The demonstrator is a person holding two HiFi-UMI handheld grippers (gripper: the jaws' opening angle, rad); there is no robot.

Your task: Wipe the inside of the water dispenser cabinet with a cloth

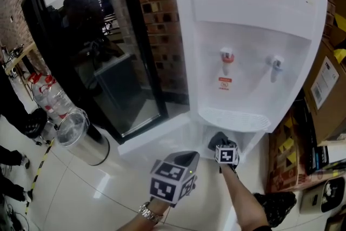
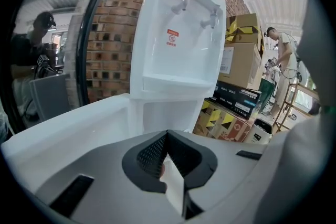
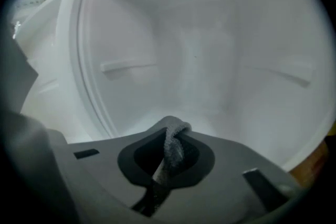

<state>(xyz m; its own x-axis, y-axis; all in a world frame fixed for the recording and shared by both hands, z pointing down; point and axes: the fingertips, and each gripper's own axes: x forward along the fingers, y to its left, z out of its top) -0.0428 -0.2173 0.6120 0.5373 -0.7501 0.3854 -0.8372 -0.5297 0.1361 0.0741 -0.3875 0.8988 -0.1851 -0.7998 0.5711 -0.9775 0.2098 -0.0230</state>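
The white water dispenser stands against a brick wall, and its black glass cabinet door is swung wide open to the left. My right gripper reaches into the low cabinet opening. In the right gripper view this gripper is shut on a grey cloth, whose fold pokes out at the tips. The white cabinet back wall and a shelf ledge lie just ahead. My left gripper hangs outside, in front of the opening. Its jaws are shut with nothing gripped.
A steel bin and water bottles stand left of the open door. Cardboard boxes are stacked right of the dispenser, and printed cartons sit at floor level. A person stands far off to the right.
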